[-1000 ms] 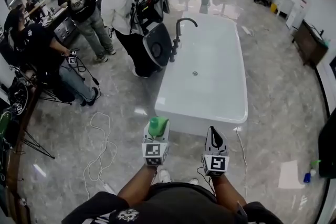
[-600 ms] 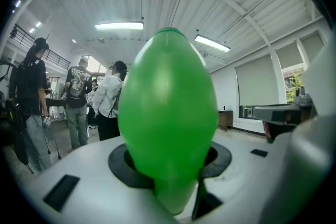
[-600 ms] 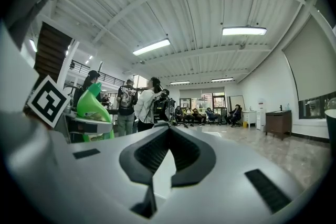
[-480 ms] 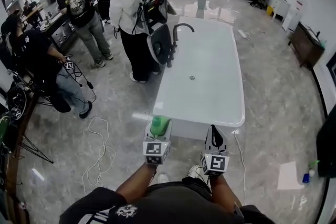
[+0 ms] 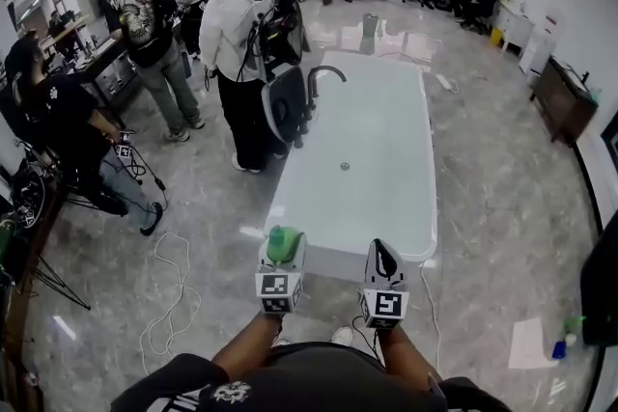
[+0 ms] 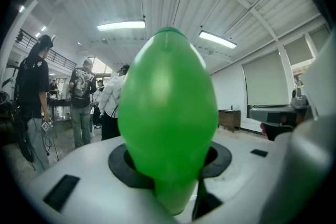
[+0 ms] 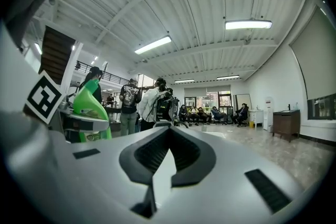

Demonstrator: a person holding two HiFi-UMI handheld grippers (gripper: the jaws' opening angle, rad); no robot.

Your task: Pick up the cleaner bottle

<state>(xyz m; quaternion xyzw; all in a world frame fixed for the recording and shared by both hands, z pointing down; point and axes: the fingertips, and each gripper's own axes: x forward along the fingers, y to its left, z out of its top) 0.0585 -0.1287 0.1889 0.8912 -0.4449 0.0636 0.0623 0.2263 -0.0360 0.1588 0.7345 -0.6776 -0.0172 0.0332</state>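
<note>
The green cleaner bottle [image 5: 282,244] is off the floor with my left gripper [image 5: 281,256] shut on it. In the left gripper view the bottle's rounded green body [image 6: 168,113] fills the middle and rises out from between the jaws. My right gripper [image 5: 384,258] hangs beside it to the right, jaws shut with nothing between them [image 7: 168,131]. The right gripper view shows the bottle [image 7: 89,107] in the other gripper at the left. Both grippers are held level just short of the near end of a white bathtub [image 5: 425,207].
The bathtub has a dark tap [image 5: 323,77] at its left rim. Several people [image 5: 241,43] stand along the tub's left side, and others sit at the back. Cables [image 5: 169,275] lie on the floor at the left. A small bottle [image 5: 560,347] stands on the floor at the right.
Both grippers have moved forward together toward the tub's near end, the bottle still in the left one. The tub's edge now lies closer to the fingertips.
</note>
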